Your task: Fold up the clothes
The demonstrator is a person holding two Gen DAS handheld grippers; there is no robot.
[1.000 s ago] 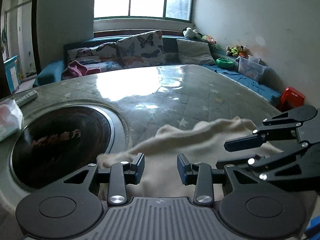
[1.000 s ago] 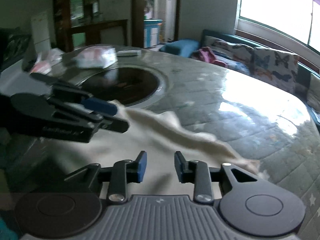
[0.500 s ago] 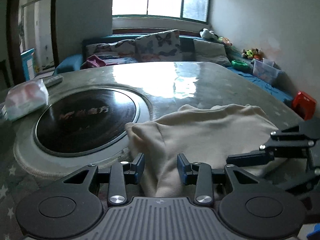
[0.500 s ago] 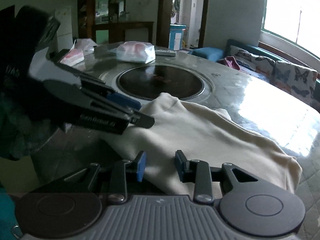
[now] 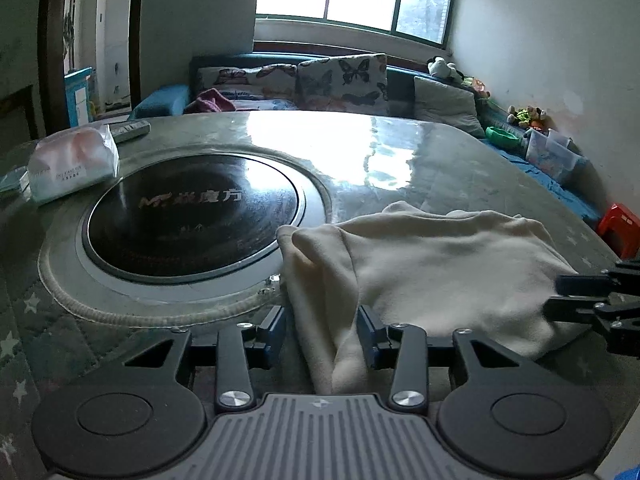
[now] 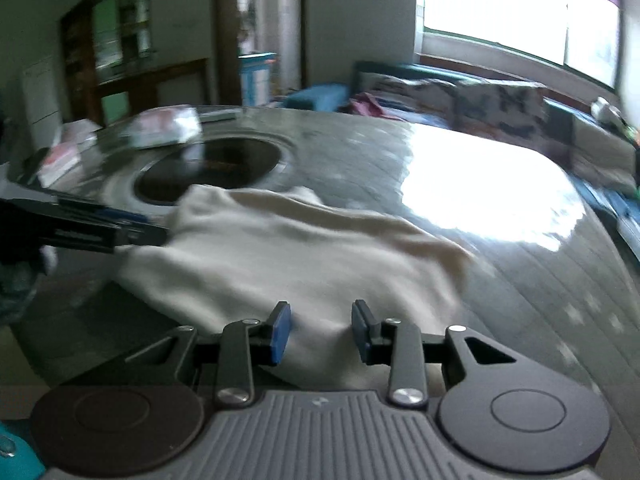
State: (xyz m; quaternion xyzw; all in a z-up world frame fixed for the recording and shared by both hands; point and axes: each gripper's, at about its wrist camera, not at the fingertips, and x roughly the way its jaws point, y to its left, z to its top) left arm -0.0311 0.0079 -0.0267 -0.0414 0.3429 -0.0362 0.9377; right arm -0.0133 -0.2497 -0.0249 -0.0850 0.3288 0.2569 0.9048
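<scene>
A cream garment (image 5: 432, 268) lies bunched and folded over at the near edge of the round table; it also shows in the right wrist view (image 6: 288, 256). My left gripper (image 5: 322, 330) is open, its jaws on either side of the garment's left fold, not pinching it. My right gripper (image 6: 320, 330) is open over the garment's near edge, cloth lying between the pads. Each gripper shows in the other's view, the right one (image 5: 592, 296) at the garment's right end and the left one (image 6: 100, 228) at its left end.
A black round hotplate (image 5: 192, 220) sits in the table's middle (image 5: 400, 152). A white tissue pack (image 5: 72, 164) and a remote (image 5: 128, 130) lie at the far left. A sofa with cushions (image 5: 340, 80), a plastic box (image 5: 552, 156) and a red stool (image 5: 620, 228) stand beyond.
The garment has been drawn toward the near table edge and folded into a thicker bundle. Both grippers pulled back with it and stayed open; the right wrist view is now motion-blurred.
</scene>
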